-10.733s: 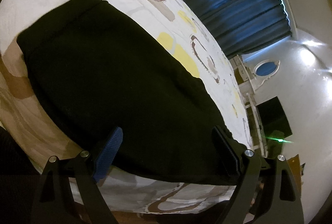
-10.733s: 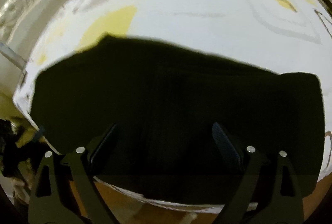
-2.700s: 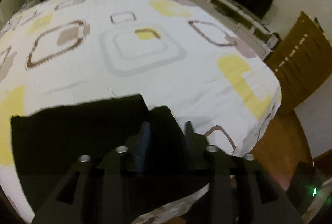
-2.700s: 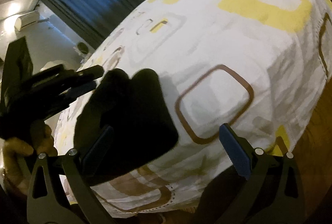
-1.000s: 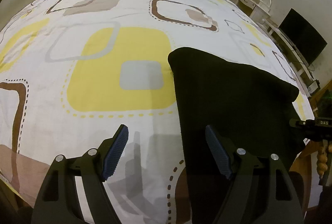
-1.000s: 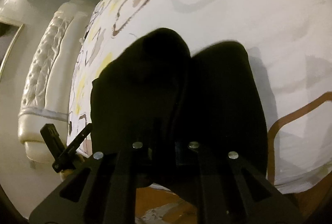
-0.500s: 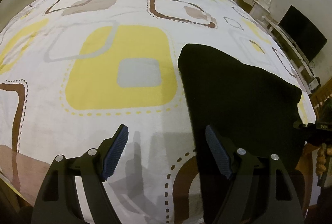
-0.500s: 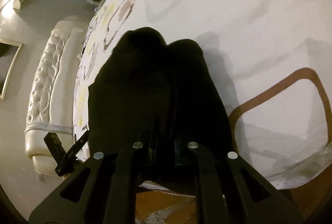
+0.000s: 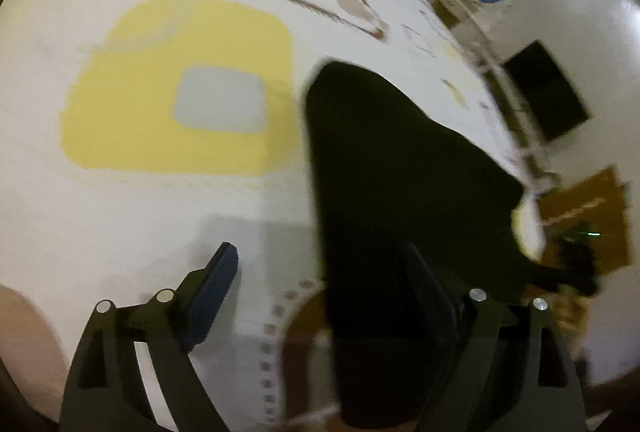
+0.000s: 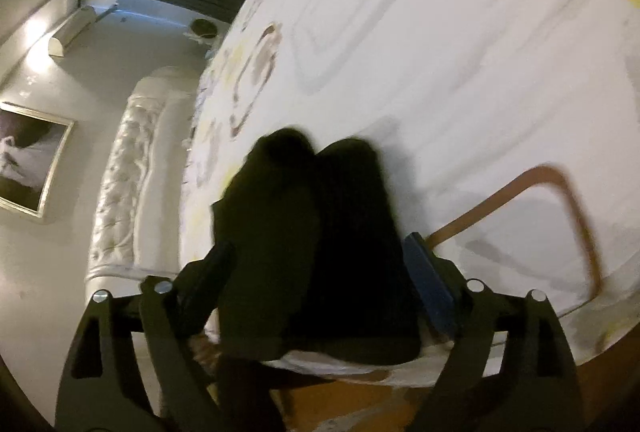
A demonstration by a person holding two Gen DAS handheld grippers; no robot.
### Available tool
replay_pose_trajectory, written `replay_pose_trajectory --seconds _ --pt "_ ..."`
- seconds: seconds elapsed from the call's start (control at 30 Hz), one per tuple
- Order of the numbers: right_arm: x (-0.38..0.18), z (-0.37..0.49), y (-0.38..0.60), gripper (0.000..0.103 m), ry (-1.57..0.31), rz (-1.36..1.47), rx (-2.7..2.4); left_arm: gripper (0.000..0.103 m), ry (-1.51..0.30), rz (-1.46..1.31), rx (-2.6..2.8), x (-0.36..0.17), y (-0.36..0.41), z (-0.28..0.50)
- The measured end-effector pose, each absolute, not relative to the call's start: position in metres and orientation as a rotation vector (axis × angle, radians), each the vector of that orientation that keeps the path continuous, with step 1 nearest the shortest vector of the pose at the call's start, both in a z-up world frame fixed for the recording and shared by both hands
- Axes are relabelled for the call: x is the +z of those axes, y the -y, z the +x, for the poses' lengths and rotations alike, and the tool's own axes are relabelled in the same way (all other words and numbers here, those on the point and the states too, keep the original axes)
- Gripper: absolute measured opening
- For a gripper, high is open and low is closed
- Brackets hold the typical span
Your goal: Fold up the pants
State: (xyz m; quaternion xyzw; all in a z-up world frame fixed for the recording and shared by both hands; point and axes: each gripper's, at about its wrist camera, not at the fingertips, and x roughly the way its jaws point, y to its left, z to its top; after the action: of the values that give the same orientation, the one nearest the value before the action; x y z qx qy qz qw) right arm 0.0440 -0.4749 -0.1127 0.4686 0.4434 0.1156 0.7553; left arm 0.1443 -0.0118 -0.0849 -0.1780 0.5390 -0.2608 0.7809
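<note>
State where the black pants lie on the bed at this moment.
The folded black pants lie on the patterned bedspread near the bed's near edge, right of the big yellow square in the left wrist view, between the open right tongs.

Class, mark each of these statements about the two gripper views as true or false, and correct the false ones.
1. The pants are black. True.
2. The left gripper is shut on the pants. False: its jaws stand wide apart, one finger over the bedspread, the other over the cloth.
3. The pants lie on a bedspread printed with yellow and brown shapes. True.
4. The right gripper is shut. False: its jaws are apart, with the bunched pants between them.
5. The pants hang from a hanger. False: they lie on the bed near its edge.
</note>
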Motion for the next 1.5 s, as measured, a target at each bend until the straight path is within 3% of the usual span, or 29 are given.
replay_pose_trajectory --seconds 0.27,0.67,0.7,0.77,0.8,0.9,1.0,1.2,1.5 --pt "-0.152 0.067 0.478 0.087 -1.067 1.072 0.357 0.085 -1.185 -0.465 -0.641 -0.099 0.015 0.156" --pt "-0.152 0.102 0.443 0.09 -1.141 0.976 0.527 0.085 -1.217 -0.575 -0.781 -0.112 0.046 0.176" --pt "-0.151 0.102 0.441 0.088 -1.146 0.961 0.527 0.085 -1.218 -0.571 -0.78 -0.112 0.048 0.177" --pt "-0.151 0.103 0.436 0.075 -1.167 0.905 0.509 0.085 -1.223 -0.541 -0.772 -0.111 0.051 0.173" --pt "-0.152 0.103 0.436 0.062 -1.179 0.881 0.494 0.08 -1.224 -0.511 -0.766 -0.109 0.054 0.172" --pt "-0.157 0.1 0.441 0.049 -1.175 0.9 0.505 0.062 -1.226 -0.395 -0.729 -0.106 0.061 0.168" --pt "-0.159 0.098 0.44 0.045 -1.161 0.909 0.511 0.049 -1.228 -0.391 -0.724 -0.105 0.062 0.167" --pt "-0.16 0.097 0.438 0.042 -1.131 0.948 0.511 0.032 -1.209 -0.38 -0.702 -0.099 0.064 0.163" --pt "-0.159 0.123 0.407 0.04 -1.12 0.946 0.544 0.027 -1.176 -0.379 -0.654 -0.091 0.034 0.179"
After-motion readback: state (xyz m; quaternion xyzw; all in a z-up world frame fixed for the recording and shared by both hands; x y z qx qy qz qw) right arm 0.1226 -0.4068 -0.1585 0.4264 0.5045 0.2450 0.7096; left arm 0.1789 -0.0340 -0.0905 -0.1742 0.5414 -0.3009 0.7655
